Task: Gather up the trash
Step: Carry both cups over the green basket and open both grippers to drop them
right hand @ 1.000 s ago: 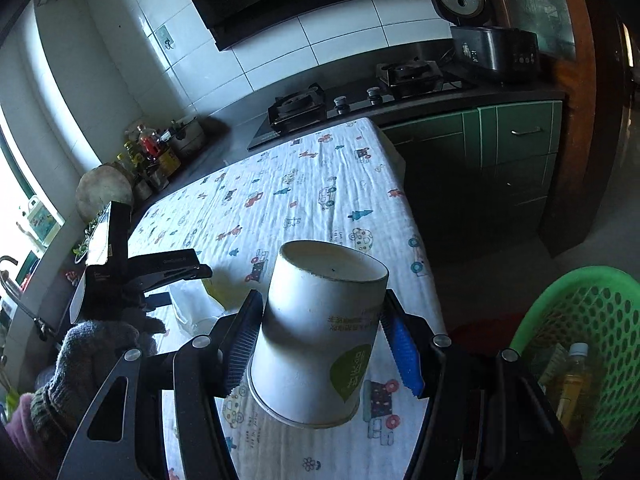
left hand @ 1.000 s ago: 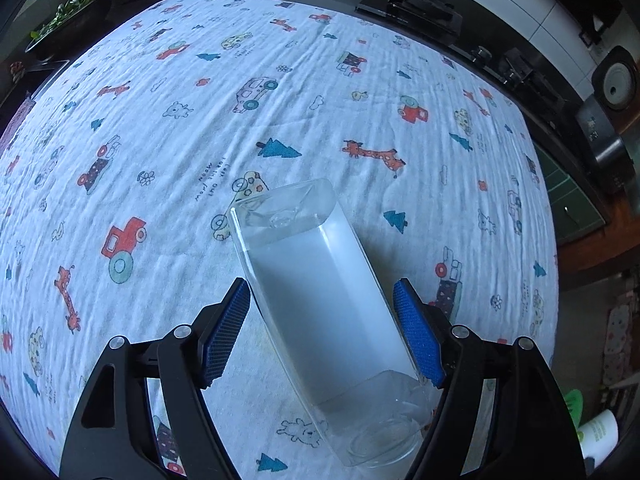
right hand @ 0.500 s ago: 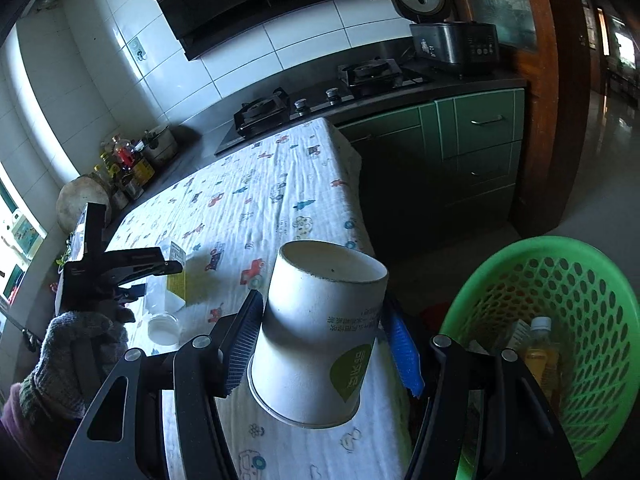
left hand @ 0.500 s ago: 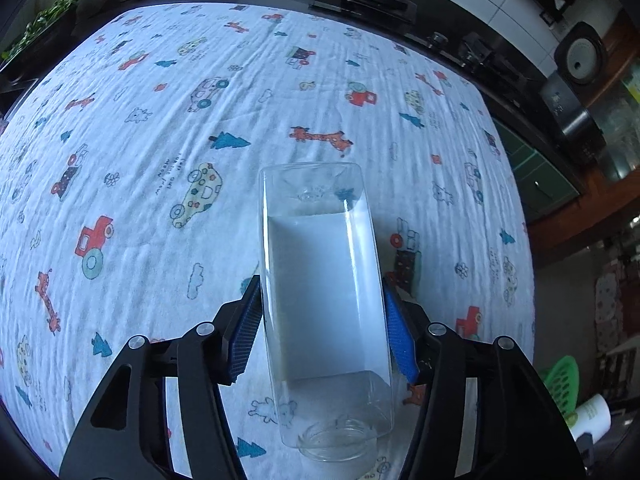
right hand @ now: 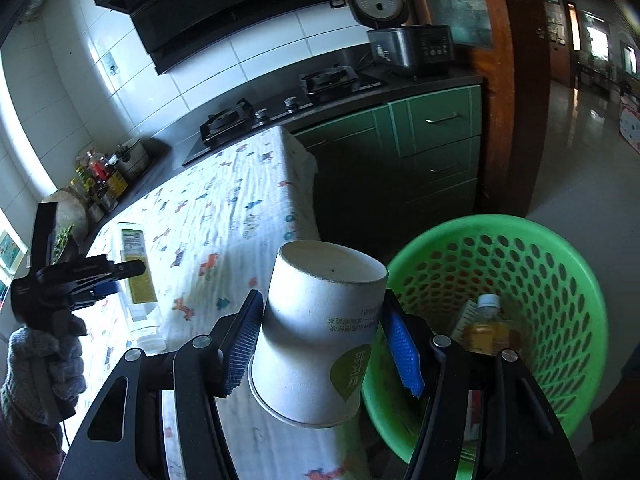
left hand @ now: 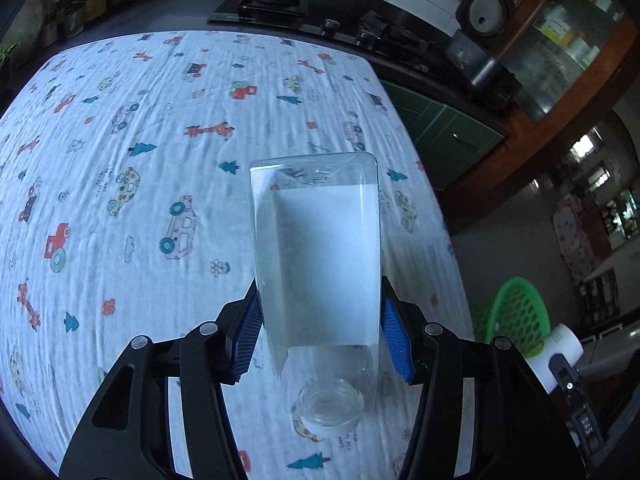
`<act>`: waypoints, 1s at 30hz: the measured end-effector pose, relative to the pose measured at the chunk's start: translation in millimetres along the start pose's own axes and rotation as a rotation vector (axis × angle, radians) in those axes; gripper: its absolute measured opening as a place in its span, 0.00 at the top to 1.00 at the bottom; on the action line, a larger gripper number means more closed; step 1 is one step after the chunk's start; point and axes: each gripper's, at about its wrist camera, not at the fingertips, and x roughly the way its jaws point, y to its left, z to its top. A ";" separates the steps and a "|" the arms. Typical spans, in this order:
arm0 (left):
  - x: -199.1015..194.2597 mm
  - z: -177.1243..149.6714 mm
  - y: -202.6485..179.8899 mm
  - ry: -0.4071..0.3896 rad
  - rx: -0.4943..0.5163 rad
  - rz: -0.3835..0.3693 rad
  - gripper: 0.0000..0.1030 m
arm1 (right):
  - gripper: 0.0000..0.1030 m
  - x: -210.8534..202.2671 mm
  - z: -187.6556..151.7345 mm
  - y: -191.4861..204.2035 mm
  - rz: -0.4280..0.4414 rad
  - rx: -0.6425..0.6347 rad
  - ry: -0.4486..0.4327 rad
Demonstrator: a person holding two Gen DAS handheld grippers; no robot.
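My left gripper is shut on a clear square plastic bottle, uncapped, mouth toward the camera, held above the patterned tablecloth. The same bottle and the left gripper show in the right wrist view. My right gripper is shut on an upside-down white paper cup with a green leaf logo, held beside the table's edge, just left of a green mesh basket. The basket also shows in the left wrist view, below the table's right edge.
The basket holds a bottle of yellow drink and other trash. A gas stove, a rice cooker and green cabinets stand behind the table. Jars line the counter at left.
The left gripper closed on the bottle and lifted it, swinging right toward the basket. The right gripper carried the cup right and closer to the basket.
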 end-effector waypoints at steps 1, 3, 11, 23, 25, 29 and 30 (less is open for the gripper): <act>-1.8 -1.9 -4.8 0.003 0.009 -0.016 0.48 | 0.44 -2.1 -1.9 -5.2 -0.011 0.007 0.000; -5.5 -5.3 -16.4 0.006 0.032 -0.042 0.48 | 0.44 -6.1 -5.5 -19.3 -0.040 0.027 0.001; -17.0 -18.2 -70.0 0.009 0.134 -0.135 0.48 | 0.44 -20.6 -16.0 -78.6 -0.208 0.071 -0.016; -18.5 -41.7 -151.8 0.042 0.287 -0.250 0.48 | 0.42 -16.1 -22.9 -149.6 -0.327 0.171 -0.006; -15.3 -46.7 -165.0 0.053 0.312 -0.267 0.48 | 0.42 -17.3 -24.0 -153.8 -0.322 0.189 -0.005; -7.1 -57.1 -191.5 0.073 0.365 -0.304 0.48 | 0.39 -25.9 -27.2 -159.2 -0.319 0.195 -0.016; -4.7 -60.1 -198.0 0.076 0.377 -0.310 0.48 | 0.36 -29.8 -28.5 -158.4 -0.319 0.197 -0.020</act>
